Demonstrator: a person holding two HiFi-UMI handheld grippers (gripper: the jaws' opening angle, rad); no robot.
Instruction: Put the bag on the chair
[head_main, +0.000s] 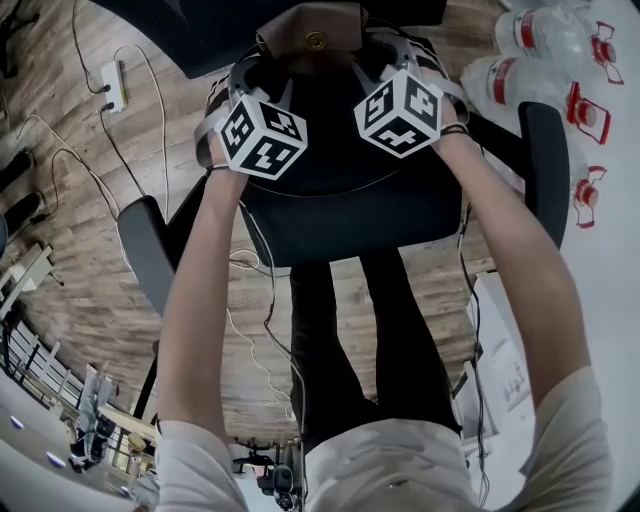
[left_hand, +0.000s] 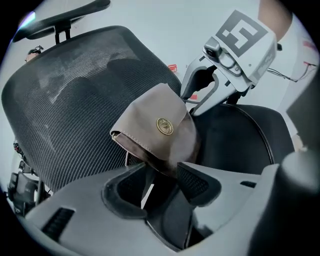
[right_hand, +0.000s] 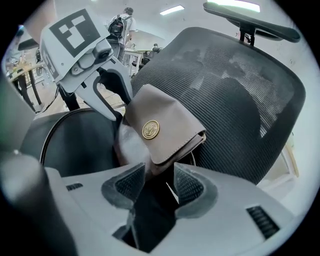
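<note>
A taupe leather bag (head_main: 310, 35) with a round gold emblem sits at the back of the black office chair's seat (head_main: 340, 200), leaning against the mesh backrest (left_hand: 65, 100). My left gripper (head_main: 262, 95) and right gripper (head_main: 395, 70) flank it from either side. In the left gripper view the bag (left_hand: 155, 127) has its lower edge dipping between the left gripper's (left_hand: 159, 182) spread pads, with a gap showing. In the right gripper view the bag (right_hand: 160, 127) hangs the same way between the right gripper's (right_hand: 159, 182) parted pads. Both grippers are open.
The chair's armrests (head_main: 545, 150) (head_main: 140, 250) stand on either side of the seat. Packed water bottles (head_main: 540, 50) lie at the far right. A power strip (head_main: 115, 85) and loose cables (head_main: 250, 340) lie on the wooden floor.
</note>
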